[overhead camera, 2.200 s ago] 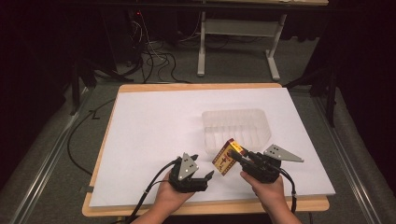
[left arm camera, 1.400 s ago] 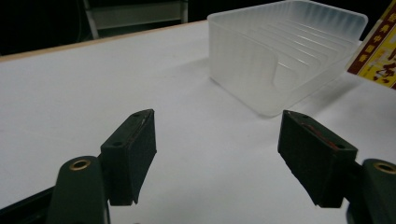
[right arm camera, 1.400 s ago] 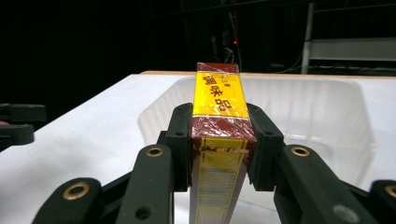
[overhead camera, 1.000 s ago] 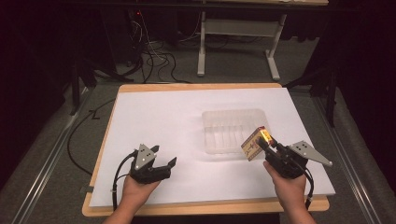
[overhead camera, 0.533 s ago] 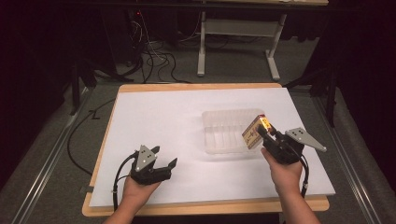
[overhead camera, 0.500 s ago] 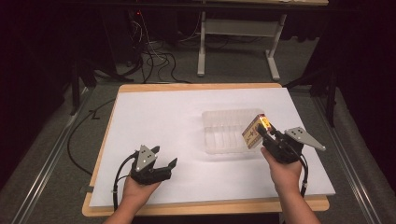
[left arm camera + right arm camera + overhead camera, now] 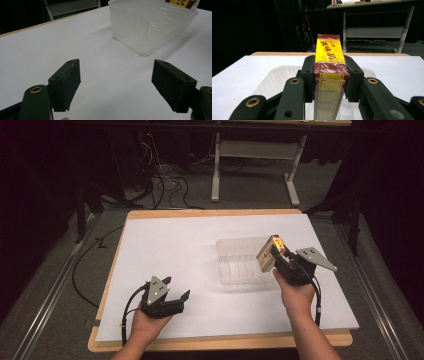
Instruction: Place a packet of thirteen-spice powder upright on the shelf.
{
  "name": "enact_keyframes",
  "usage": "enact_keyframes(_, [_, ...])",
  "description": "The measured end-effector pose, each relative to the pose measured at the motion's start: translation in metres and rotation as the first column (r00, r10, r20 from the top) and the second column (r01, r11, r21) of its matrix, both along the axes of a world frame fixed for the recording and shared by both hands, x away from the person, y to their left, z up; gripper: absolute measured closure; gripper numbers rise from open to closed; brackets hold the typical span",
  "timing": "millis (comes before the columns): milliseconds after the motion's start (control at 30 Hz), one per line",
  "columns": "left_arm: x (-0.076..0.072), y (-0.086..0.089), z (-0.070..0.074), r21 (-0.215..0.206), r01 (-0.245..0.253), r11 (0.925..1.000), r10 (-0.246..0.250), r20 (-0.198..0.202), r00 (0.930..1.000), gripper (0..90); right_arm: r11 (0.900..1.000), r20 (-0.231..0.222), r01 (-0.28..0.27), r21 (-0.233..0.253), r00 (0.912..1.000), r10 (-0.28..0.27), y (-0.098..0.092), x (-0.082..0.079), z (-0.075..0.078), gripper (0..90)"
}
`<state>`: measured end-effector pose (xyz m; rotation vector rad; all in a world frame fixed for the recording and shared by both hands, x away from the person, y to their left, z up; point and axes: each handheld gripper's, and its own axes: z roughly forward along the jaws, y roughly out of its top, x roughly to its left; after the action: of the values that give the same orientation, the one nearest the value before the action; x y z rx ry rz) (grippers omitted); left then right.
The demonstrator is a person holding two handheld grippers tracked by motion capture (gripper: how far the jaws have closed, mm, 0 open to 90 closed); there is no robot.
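With the right gripper (image 7: 278, 261) fingers clenched on the box (image 7: 267, 253) at the tray's (image 7: 235, 270) three o'clock rim, it should lower squarely between ribs, while the left gripper (image 7: 176, 297) rests released.

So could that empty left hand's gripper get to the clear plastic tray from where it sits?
Probably yes: the left gripper is open, and bare white table lies between it and the tray.

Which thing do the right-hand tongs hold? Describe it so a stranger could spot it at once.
Start at the white table and find the clear ribbed plastic tray right of its middle. At the tray's right edge the right tongs clamp a small box. It is the scene's one coloured item: dark red with a yellow label.
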<state>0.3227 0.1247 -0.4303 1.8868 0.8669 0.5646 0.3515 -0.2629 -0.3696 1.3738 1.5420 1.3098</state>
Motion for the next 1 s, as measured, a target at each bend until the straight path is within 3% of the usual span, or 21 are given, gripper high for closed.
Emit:
enact_keyframes(233, [-0.001, -0.002, 0.001, 0.016, 0.01, 0.9998, -0.01, 0.005, 0.9999, 23.8, 1.0, -0.01, 0.01, -0.02, 0.9999, -0.01, 0.013, 0.009, -0.001, 67.9])
enact_keyframes(333, [0.001, 0.002, 0.003, 0.002, -0.012, 0.9999, 0.012, -0.002, 0.9999, 23.7, 1.0, -0.014, 0.024, -0.016, 0.9996, -0.024, 0.017, 0.014, 0.0, 67.9])
enact_keyframes(533, [0.001, 0.005, 0.004, -0.025, -0.008, 0.9997, 0.008, -0.008, 0.9999, 23.8, 0.999, -0.017, 0.032, -0.025, 0.9993, -0.033, 0.022, 0.021, 0.0, 67.8])
enact_keyframes(1000, [-0.001, 0.001, 0.004, -0.011, 0.01, 0.9999, -0.01, -0.01, 0.9999, 23.8, 0.998, -0.024, 0.055, 0.007, 0.9982, -0.055, 0.028, 0.032, -0.006, 67.9])
